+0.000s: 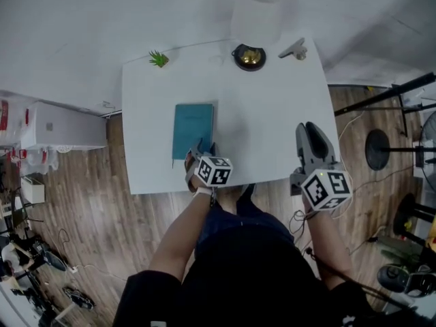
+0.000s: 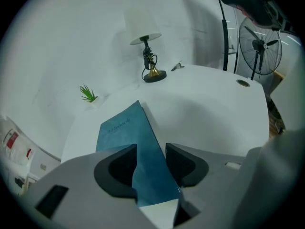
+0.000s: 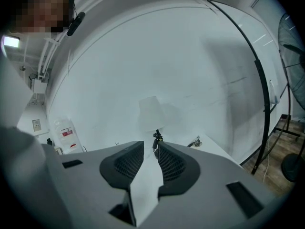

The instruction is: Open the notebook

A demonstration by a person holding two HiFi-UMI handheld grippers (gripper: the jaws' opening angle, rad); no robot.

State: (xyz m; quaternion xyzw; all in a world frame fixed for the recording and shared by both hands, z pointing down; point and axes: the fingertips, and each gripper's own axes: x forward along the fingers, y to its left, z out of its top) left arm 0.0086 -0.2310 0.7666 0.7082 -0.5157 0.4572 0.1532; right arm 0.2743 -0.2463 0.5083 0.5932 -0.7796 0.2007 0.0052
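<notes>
A closed teal notebook (image 1: 193, 129) lies flat on the white table (image 1: 272, 121), left of its middle. My left gripper (image 1: 199, 150) hangs over the notebook's near edge, pointing steeply down. In the left gripper view the notebook (image 2: 121, 128) runs up through the gap of the left gripper (image 2: 151, 149); the jaws stand apart over its near right part, and no pad presses on it. My right gripper (image 1: 310, 129) is over the table's right side, far from the book. In its own view the right gripper (image 3: 150, 152) shows a narrow gap with nothing in it.
A table lamp (image 1: 250, 56) with a white shade stands at the table's far edge, a small green plant (image 1: 159, 59) at the far left corner and a small metal clip-like thing (image 1: 294, 49) at the far right. Stands and a fan (image 2: 259, 46) crowd the floor on the right.
</notes>
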